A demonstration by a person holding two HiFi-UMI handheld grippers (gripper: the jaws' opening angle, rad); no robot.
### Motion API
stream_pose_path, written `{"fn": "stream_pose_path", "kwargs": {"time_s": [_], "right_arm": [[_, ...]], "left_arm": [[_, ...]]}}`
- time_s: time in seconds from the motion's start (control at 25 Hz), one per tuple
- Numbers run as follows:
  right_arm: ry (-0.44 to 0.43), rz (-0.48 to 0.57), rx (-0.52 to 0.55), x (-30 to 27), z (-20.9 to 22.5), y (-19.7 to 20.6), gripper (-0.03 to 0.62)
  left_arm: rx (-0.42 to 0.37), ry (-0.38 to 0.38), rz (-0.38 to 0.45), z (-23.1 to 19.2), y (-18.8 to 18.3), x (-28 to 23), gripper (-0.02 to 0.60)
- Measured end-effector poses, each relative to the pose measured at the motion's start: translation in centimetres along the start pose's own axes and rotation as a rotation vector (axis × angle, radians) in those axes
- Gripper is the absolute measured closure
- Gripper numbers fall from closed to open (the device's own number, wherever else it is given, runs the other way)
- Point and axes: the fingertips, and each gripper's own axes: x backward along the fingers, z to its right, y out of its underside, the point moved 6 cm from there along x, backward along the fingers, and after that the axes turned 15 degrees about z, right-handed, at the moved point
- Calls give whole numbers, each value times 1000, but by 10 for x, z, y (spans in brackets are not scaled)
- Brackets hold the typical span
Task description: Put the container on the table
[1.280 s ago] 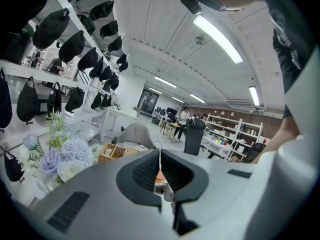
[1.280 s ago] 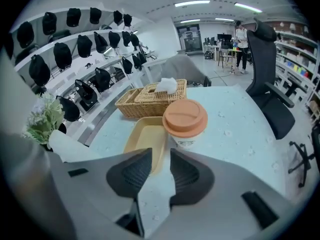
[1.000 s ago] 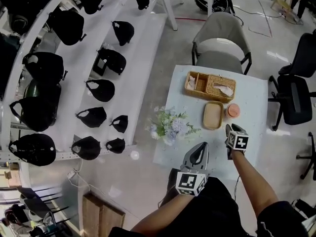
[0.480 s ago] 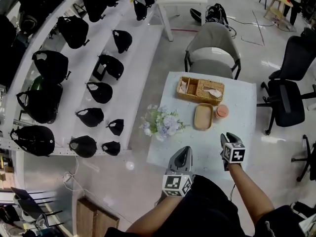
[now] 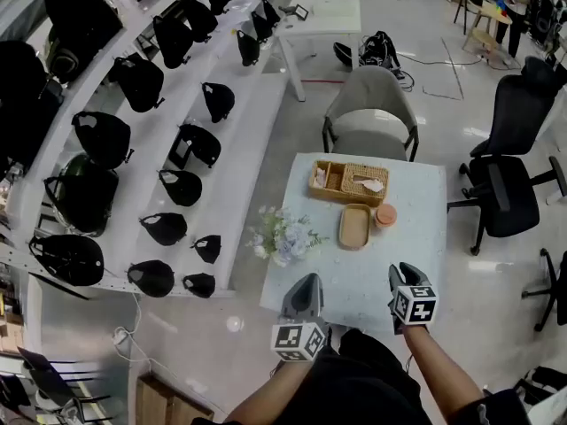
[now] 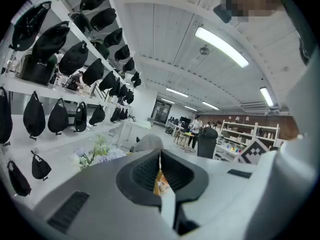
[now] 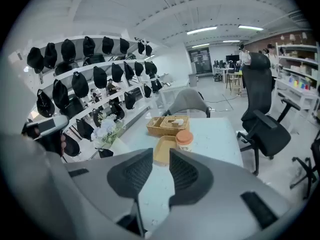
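Note:
The container (image 5: pixel 385 215), a small jar with an orange lid, stands upright on the pale table (image 5: pixel 418 242) beside a shallow wooden tray (image 5: pixel 354 226). In the right gripper view the container (image 7: pixel 184 140) shows beyond the jaws. My right gripper (image 5: pixel 402 274) hovers over the table's near edge, well short of the jar. Its jaws (image 7: pixel 161 156) stand a little apart and are closing, with nothing between them. My left gripper (image 5: pixel 307 282) hangs at the near left corner, its jaws (image 6: pixel 160 156) pressed together and empty.
A wicker basket (image 5: pixel 349 182) sits at the table's far end, and a flower bunch (image 5: pixel 282 235) at its left edge. A grey chair (image 5: pixel 370 96) stands behind the table, a black office chair (image 5: pixel 512 193) to its right. Shelves of black bags (image 5: pixel 142 149) run along the left.
Both grippers have risen and drawn back from the table toward the person. The right one has moved away from the jar, which stays standing by the tray.

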Motion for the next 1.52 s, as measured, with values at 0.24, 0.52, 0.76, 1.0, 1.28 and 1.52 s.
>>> {"fn": "stream_pose_path", "kwargs": {"time_s": [0.24,0.52,0.76,1.0,1.28,1.52], "right_arm": [[67,54,-5,27,-4,-18,519],[148,137,-35,53,-21,-55,558],[172,290,-21,58,-26,-108,585],[172,382,92,57,-30,-136,588],[199,375,117,52,-31,-141,594],[215,364,145,44,-32,-142,595]], "left_arm": [[-31,93,10,-8,-18,-16,569],[-65,191,-8,-24,-54,-25,569],[8,186,14,-43,-76,-46,569],[-29,189,-2,-57,-81,-70,569],[-50,209,-10,-63,-82,-94,569],[-58,220,-36,-73,-80,-108,569]]}}
